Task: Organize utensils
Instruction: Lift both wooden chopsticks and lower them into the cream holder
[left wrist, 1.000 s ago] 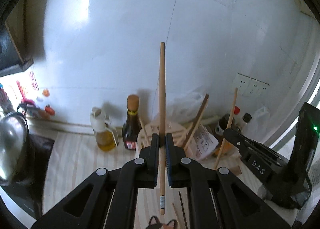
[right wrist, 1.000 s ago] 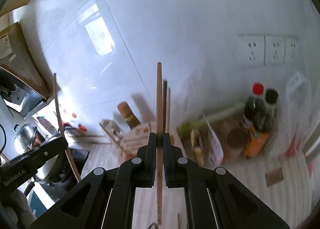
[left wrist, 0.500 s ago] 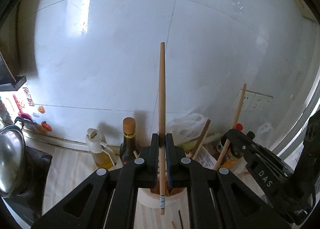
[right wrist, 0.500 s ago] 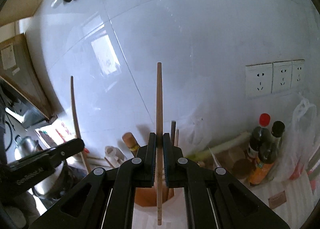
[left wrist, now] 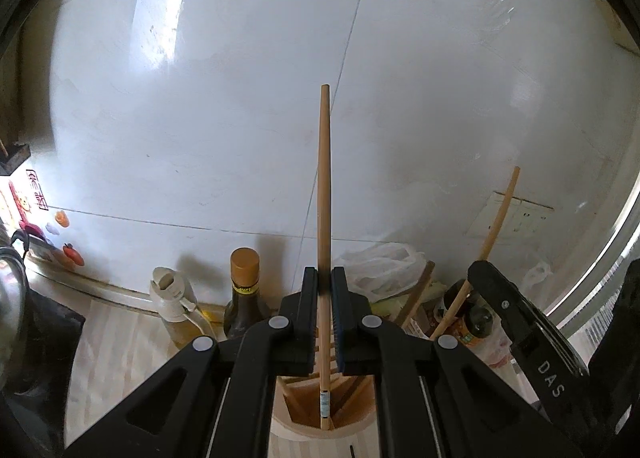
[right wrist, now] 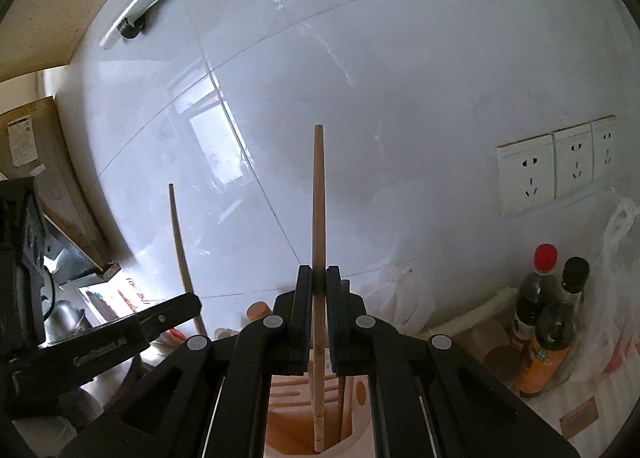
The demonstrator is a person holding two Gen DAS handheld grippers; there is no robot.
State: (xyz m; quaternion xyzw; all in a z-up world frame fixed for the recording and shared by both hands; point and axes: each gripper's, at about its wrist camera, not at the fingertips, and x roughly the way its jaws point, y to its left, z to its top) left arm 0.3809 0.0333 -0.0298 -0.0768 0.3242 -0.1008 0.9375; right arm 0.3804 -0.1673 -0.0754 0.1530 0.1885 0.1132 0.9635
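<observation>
My left gripper is shut on a wooden chopstick held upright; its lower end hangs in the opening of a round wooden utensil holder. My right gripper is shut on a second wooden chopstick, also upright, its lower end over the same holder, which has a dark utensil in it. The right gripper with its chopstick shows at the right of the left wrist view. The left gripper and its chopstick show at the left of the right wrist view.
A dark sauce bottle and an oil jug stand behind the holder by the white tiled wall. More bottles and plastic bags are at the right under wall sockets. A metal kettle sits far left.
Both grippers moved closer over the holder and lower, so each chopstick's lower end now sits at or in the holder's opening. Both stay shut on their chopsticks.
</observation>
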